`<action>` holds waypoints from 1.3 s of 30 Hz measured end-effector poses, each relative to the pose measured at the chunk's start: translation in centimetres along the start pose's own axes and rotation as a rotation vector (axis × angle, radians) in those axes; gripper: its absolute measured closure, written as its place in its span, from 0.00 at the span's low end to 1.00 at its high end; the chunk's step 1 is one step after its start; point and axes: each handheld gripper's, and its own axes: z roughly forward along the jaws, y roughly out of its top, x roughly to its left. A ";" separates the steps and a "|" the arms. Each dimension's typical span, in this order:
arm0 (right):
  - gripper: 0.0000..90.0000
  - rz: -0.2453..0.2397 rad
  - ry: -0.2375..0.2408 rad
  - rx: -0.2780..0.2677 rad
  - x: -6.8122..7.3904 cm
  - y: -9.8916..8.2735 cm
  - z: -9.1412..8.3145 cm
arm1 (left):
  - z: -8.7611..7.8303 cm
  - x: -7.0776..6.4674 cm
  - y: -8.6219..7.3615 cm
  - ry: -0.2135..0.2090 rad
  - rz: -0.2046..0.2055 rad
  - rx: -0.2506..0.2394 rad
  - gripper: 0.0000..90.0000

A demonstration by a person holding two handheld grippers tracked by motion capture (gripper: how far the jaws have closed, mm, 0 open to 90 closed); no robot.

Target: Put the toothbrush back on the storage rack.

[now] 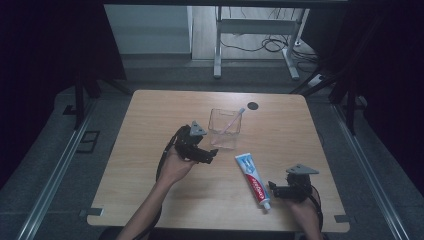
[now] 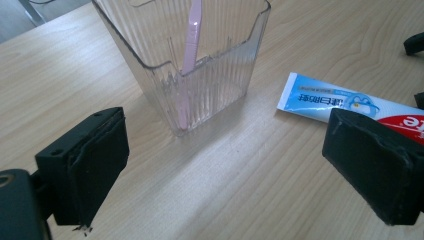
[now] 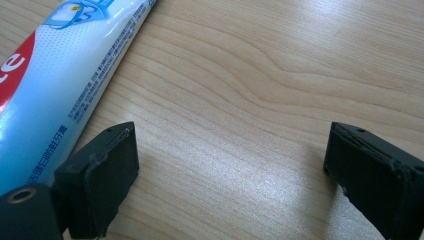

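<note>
Toothpaste tube (image 1: 253,180) lay flat on table (image 1: 150,120), btwn grippers, near clear cup (image 1: 223,129). Prob. light, soft, slick; grab mid-body. Left gripper (image 1: 212,153) & right gripper (image 1: 272,190): jaws apart, empty.

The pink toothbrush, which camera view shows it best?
The left gripper view: the pink toothbrush stands close up, leaning inside the clear ribbed cup, handle down to the cup's floor. In the high view it is a small thin pink line in the cup. The right gripper view looks at the toothpaste tube and bare table.
</note>
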 end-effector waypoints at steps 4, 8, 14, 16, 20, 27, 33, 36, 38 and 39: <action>0.07 0.003 -0.002 0.000 0.0 0.0 0.0 | -0.5 -0.1 -1.1 0.000 -0.008 -0.009 0.06; 0.07 0.001 -0.004 -0.003 0.0 0.0 0.0 | -0.9 -0.2 -2.0 0.002 -0.012 -0.012 0.06; 0.07 0.005 -0.005 -0.002 0.1 0.0 0.0 | -1.6 -0.3 -3.5 0.009 -0.024 -0.018 0.06; 0.07 0.005 -0.005 -0.002 0.1 0.0 0.0 | -1.8 -0.3 -4.0 0.015 -0.028 -0.023 0.06; 0.07 0.008 -0.005 -0.001 0.1 0.0 0.0 | -2.1 -0.5 -4.8 0.016 -0.037 -0.021 0.07; 0.07 0.009 -0.004 0.000 0.1 0.0 0.0 | -2.1 -0.8 -7.2 0.024 -0.054 -0.005 0.07; 0.07 0.007 -0.005 0.001 0.1 0.0 0.0 | -2.1 -0.9 -8.9 0.028 -0.073 -0.002 0.07; 0.08 0.007 -0.005 0.000 0.1 0.0 0.0 | -2.1 -1.1 -9.6 0.033 -0.074 0.003 0.07; 0.08 0.007 -0.005 0.000 0.1 0.0 0.0 | -2.1 -1.2 -9.8 0.035 -0.076 0.004 0.07; 0.07 0.006 -0.005 0.000 0.1 0.0 0.0 | -2.0 -1.3 -10.3 0.036 -0.075 0.007 0.07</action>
